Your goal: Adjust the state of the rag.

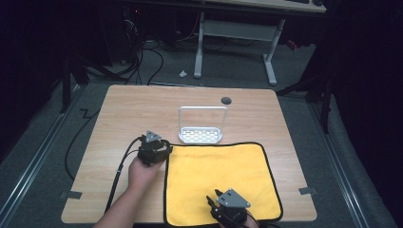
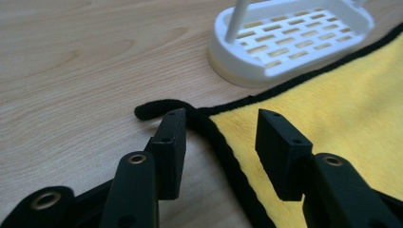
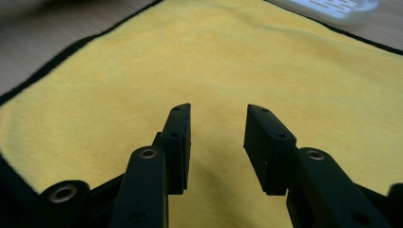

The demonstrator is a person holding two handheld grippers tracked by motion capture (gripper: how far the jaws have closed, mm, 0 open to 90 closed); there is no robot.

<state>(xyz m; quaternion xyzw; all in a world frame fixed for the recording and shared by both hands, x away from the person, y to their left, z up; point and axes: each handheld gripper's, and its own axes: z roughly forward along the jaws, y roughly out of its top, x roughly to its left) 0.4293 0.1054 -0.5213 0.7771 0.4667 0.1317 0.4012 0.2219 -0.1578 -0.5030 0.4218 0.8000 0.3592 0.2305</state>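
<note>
Hovering nearest the person, the right tongs [image 3: 216,142] hang partly open and empty over the near part of the yellow cloth [image 1: 218,175], which lies flat on the counter [image 1: 128,109]. Farther off, the left tongs [image 2: 221,142] stand partly open astride the cloth's far-left corner, its black hem between the jaws, ungripped. The white rack [image 1: 201,134] stands just beyond

One yellow cloth [image 1: 221,180], one white rack [image 1: 201,135], two hand-held grippers, left hand-held gripper [image 1: 166,151], right hand-held gripper [image 1: 213,198].
</note>
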